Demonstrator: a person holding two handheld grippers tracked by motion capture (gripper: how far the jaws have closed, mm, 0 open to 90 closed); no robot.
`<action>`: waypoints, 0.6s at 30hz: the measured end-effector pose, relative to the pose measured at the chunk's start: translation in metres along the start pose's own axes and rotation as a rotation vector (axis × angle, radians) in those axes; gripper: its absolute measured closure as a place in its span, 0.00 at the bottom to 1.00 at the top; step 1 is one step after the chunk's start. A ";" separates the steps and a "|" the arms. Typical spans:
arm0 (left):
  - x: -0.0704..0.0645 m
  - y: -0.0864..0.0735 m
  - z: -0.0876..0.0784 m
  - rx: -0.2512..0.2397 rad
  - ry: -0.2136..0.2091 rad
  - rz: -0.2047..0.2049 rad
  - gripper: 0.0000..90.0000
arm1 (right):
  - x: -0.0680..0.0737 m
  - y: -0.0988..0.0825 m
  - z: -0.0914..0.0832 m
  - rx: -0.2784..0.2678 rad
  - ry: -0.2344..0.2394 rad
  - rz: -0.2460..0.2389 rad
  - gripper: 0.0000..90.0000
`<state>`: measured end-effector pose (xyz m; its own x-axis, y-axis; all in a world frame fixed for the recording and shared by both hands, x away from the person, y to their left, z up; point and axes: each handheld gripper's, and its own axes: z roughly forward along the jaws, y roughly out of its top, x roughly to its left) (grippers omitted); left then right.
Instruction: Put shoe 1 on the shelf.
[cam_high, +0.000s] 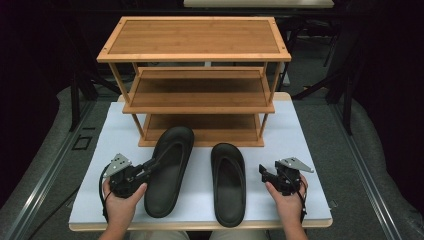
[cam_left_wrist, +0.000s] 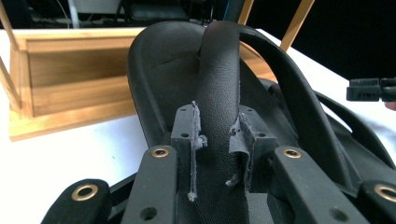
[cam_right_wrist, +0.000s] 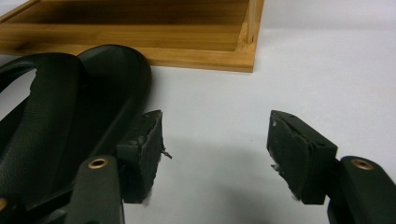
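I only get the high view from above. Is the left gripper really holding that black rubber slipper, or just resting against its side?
Observer: It is holding it. In the left gripper view, the left gripper presses both pads on the wide strap of the left black rubber slipper.
Visitor: What about the other hand?
Observer: The right gripper is open, with bare white table between its jaws. The right black rubber slipper lies beside one jaw.
Visitor: Do the pads look new?
Observer: No. The grey lining on the left gripper's pads is frayed and peeling.
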<state>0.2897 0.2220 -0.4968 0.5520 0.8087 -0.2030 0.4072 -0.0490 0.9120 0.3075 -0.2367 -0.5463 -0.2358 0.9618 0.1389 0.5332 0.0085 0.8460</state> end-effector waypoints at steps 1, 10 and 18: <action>0.000 0.001 -0.001 -0.005 0.001 -0.001 0.79 | 0.000 0.000 0.000 -0.001 0.001 0.000 0.39; -0.011 0.015 -0.017 -0.142 0.040 0.069 0.79 | -0.005 -0.001 -0.006 0.003 -0.012 0.014 0.39; -0.017 0.019 -0.022 -0.171 0.026 0.059 0.80 | -0.005 -0.002 -0.007 0.003 -0.015 0.014 0.39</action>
<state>0.2717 0.2205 -0.4683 0.5515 0.8223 -0.1400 0.2434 0.0018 0.9699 0.3024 -0.2430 -0.5449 -0.2161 0.9658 0.1432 0.5391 -0.0043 0.8422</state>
